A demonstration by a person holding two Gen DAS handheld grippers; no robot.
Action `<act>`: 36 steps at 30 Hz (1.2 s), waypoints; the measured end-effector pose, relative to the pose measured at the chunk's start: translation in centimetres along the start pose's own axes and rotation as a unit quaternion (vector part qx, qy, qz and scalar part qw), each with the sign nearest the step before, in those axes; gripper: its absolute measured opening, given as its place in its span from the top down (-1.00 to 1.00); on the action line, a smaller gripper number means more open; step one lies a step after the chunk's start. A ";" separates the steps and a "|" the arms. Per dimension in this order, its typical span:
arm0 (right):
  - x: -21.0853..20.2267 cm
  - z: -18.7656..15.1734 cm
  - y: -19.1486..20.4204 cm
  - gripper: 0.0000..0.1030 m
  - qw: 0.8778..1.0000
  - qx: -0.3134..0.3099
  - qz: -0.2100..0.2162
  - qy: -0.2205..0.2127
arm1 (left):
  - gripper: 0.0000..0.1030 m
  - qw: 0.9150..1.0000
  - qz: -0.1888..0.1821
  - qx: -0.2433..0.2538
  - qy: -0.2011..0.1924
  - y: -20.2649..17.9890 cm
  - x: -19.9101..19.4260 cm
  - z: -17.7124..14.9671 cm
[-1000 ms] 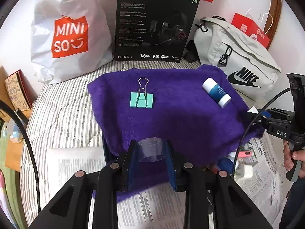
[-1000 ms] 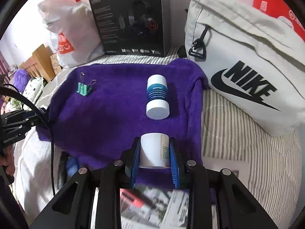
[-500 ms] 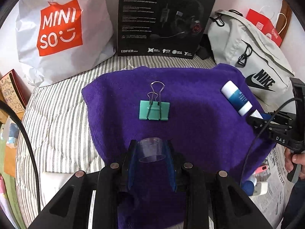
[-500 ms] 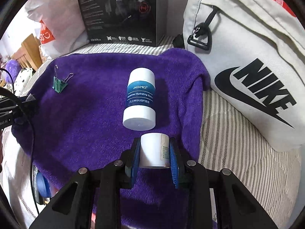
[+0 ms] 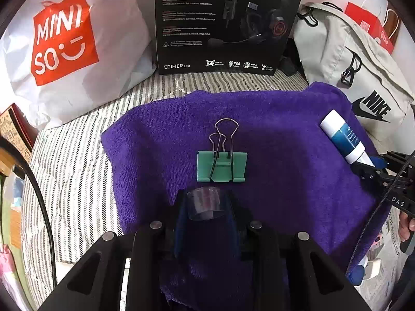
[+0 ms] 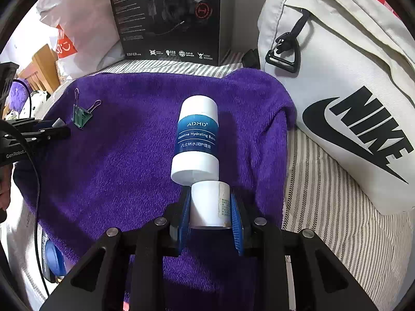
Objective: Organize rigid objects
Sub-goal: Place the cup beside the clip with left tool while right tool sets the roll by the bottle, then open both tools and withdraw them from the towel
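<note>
My left gripper (image 5: 205, 204) is shut on a small clear plastic cup (image 5: 205, 202), held just short of a green binder clip (image 5: 221, 165) lying on the purple towel (image 5: 285, 171). My right gripper (image 6: 210, 204) is shut on a white cylindrical container (image 6: 208, 204), its top nearly touching the base of a blue-and-white balm tube (image 6: 197, 140) lying on the purple towel (image 6: 116, 160). The balm tube (image 5: 343, 136) and the right gripper (image 5: 373, 164) show at the right edge of the left wrist view. The binder clip (image 6: 81, 115) and the left gripper (image 6: 58, 124) sit at the left of the right wrist view.
A white Miniso bag (image 5: 67, 44), a black headset box (image 5: 225, 23) and a grey Nike bag (image 6: 345, 90) stand along the back of the striped bed (image 5: 72, 160). A red paper bag (image 5: 368, 24) is at far right. Small items and newspaper (image 5: 373, 272) lie beside the towel's right edge.
Both grippers moved forward and lower over the towel with their loads. The binder clip now lies close ahead of the left one, and the balm tube close ahead of the right one.
</note>
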State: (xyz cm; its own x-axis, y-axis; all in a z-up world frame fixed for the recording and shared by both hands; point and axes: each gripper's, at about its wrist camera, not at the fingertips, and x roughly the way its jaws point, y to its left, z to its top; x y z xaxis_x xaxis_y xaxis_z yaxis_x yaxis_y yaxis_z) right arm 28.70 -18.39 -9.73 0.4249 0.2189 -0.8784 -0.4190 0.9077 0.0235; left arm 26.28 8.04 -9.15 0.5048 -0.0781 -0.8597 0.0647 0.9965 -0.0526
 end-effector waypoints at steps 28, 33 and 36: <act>-6.8 -4.9 0.4 -0.11 0.999 0.029 0.017 -0.011 | -0.06 0.998 0.058 0.037 0.009 -2.8 -5.0 -3.6; -8.6 -7.1 0.7 -0.16 0.999 0.039 0.015 -0.016 | -0.06 0.998 0.043 0.037 -0.016 -4.5 -8.9 -6.1; -9.6 -8.5 0.7 -0.16 0.998 0.059 0.022 -0.017 | -0.06 0.998 0.042 0.043 -0.017 -5.6 -10.0 -7.8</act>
State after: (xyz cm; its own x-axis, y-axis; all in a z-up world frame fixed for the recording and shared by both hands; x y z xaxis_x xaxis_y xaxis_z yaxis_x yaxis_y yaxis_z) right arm 17.52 -22.91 -5.32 0.4361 0.2697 -0.8586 -0.3409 0.9324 0.1198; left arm 14.17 3.46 -4.24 0.5400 0.0023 -0.8417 0.0937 0.9936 0.0628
